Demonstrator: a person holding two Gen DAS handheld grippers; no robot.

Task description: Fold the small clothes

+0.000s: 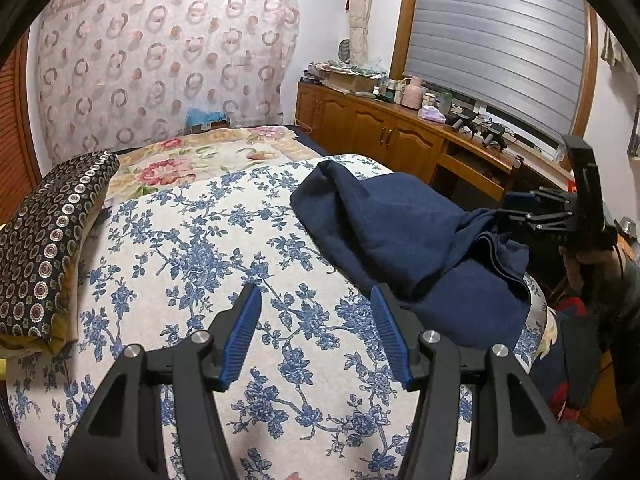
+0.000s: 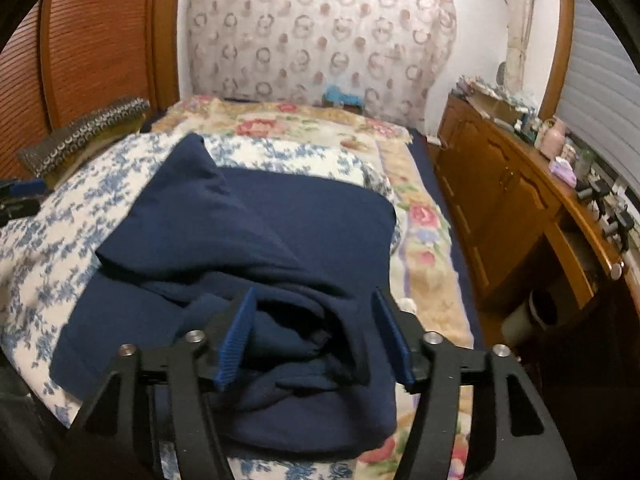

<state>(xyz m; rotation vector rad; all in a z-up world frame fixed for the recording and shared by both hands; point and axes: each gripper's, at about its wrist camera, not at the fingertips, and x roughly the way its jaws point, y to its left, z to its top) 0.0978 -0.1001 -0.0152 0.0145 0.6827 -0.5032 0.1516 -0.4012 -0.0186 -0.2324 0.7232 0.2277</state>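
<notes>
**Ana:** Left wrist first — what sits ahead of the left gripper?

**Ben:** Its jaws stand apart over the blue-flowered quilt, with nothing between the ribbed blue pads. The navy garment lies bunched at about two o'clock from the fingertips, near the quilt's right edge and just beside the right-hand finger.

**Ana:** And the other tool?

**Ben:** The right gripper shows at three o'clock, at the garment's crumpled end; from here I cannot tell how its jaws stand. A dark patterned pillow lies at nine o'clock, and a wooden cabinet with clutter on top runs along the wall at one o'clock.

**Ana:** Right wrist, then?

**Ben:** The right gripper has its jaws apart. Rumpled folds of the navy garment bulge up between the pads, but the pads do not press on the cloth. From there the garment spreads toward twelve o'clock over the quilt. A rose-patterned blanket lies at two o'clock — beyond it, the cabinet.
</notes>
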